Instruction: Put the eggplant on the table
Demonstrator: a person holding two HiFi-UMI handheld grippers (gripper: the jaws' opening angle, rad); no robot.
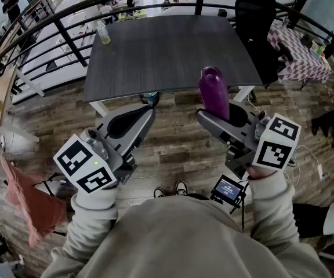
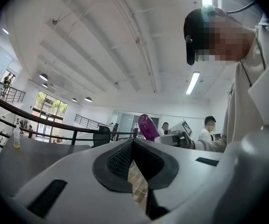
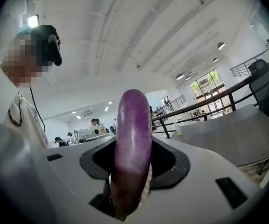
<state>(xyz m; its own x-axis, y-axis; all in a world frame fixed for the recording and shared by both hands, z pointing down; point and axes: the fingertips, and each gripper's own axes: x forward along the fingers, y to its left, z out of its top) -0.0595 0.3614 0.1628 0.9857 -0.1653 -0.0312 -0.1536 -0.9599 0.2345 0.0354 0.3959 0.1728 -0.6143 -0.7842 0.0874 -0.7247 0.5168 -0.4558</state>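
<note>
A purple eggplant [image 1: 214, 91] stands upright between the jaws of my right gripper [image 1: 218, 117], which is shut on its lower part. It hangs over the wooden floor, just short of the near edge of the dark grey table [image 1: 167, 51]. In the right gripper view the eggplant [image 3: 133, 139] fills the gap between the pads, with the table [image 3: 239, 134] ahead to the right. My left gripper [image 1: 146, 114] hovers level beside it, jaw tips together and nothing held. In the left gripper view the left gripper [image 2: 133, 143] is shut, and the eggplant [image 2: 146, 126] shows beyond its tips.
A small bottle [image 1: 104, 34] stands at the table's far left corner. A black office chair [image 1: 261, 30] sits at the table's right side. A curved black railing [image 1: 51, 22] runs behind. A checked-cloth table [image 1: 301, 55] lies to the right, and a pink cloth [image 1: 28, 201] hangs at the left.
</note>
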